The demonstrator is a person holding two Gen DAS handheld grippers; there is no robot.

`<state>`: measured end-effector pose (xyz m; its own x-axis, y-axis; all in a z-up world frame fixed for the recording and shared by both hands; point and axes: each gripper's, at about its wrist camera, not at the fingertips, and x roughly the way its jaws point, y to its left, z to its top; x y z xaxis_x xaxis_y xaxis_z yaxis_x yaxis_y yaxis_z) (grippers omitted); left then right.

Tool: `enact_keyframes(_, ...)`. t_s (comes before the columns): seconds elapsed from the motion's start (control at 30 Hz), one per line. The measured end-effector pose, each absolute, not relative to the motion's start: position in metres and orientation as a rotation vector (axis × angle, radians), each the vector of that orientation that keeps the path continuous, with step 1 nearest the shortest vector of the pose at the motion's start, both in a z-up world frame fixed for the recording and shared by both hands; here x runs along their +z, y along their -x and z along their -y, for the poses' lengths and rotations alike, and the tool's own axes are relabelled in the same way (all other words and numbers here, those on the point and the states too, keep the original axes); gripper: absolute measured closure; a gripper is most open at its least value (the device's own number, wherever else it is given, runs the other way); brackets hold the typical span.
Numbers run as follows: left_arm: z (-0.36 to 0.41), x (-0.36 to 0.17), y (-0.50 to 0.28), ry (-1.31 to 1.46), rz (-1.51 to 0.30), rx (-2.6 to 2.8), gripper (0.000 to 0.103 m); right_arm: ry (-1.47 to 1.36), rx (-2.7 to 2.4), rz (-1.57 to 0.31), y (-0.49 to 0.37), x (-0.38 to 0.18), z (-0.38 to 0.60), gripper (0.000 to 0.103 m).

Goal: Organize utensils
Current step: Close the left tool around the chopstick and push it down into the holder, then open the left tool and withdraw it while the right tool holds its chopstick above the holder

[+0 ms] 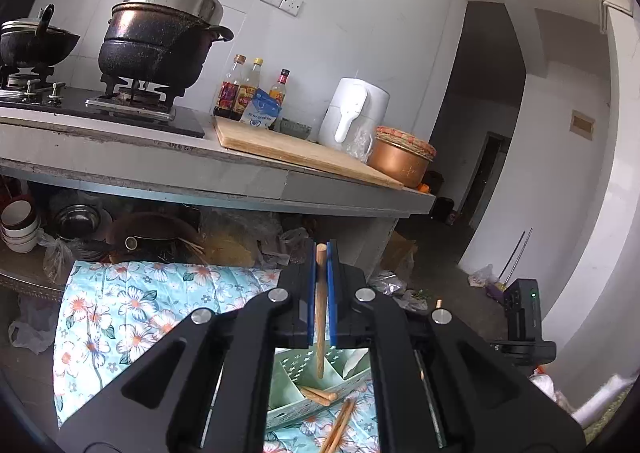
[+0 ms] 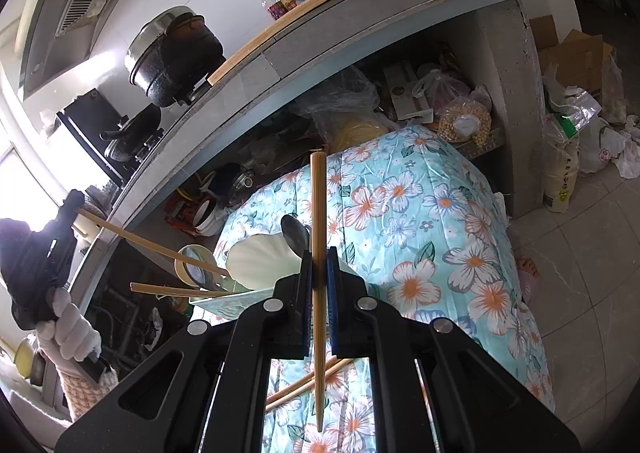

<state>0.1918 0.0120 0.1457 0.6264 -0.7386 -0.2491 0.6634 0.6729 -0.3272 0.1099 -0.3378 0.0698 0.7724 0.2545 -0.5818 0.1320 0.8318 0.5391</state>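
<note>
1. Much of the green utensil organizer was hidden behind the left gripper's black frame; only its divided middle showed in the left wrist view. In the right wrist view only a corner of it was seen, cut off by the right gripper.
2. The clutter on the shelf under the counter was too dark and crowded to make out clearly.
3. Labels on the sauce bottles and the blue packet were too small to read.
4. The left gripper's blue pads were pressed onto a wooden chopstick, which hung upright, its lower tip over the organizer's compartments.
5. Two chopsticks already lay in one compartment; another pair lay loose on the floral cloth just beside the organizer.
6. The right gripper pinched a second chopstick, running lengthwise between its jaws, above more loose chopsticks on the cloth.
7. A white shell-shaped dish and a dark spoon sat at the organizer.
</note>
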Motion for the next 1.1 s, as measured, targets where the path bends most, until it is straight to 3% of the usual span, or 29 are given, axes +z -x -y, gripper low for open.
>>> enact_keyframes(0.37,0.033,0.105,-0.198,0.054,-0.399,-0.742,0.098,-0.545,0.082,-0.677,-0.112,0.084,0.332,0.096)
enact_keyframes(0.43,0.032,0.103,-0.2,0.07,-0.401,-0.742,0.092,-0.524,0.089,-0.664,-0.112,0.091,0.329,0.096)
enact_keyframes(0.5,0.027,0.104,-0.202,0.095,-0.39,-0.736,0.08,-0.504,0.103,-0.647,-0.113,0.101,0.325,0.096)
enact_keyframes(0.9,-0.015,0.115,-0.191,0.176,-0.315,-0.683,0.053,-0.375,0.245,-0.427,-0.138,0.2,0.301,0.096)
enact_keyframes(1.1,-0.039,0.108,-0.179,0.185,-0.332,-0.674,0.036,-0.336,0.272,-0.381,-0.179,0.215,0.288,0.096)
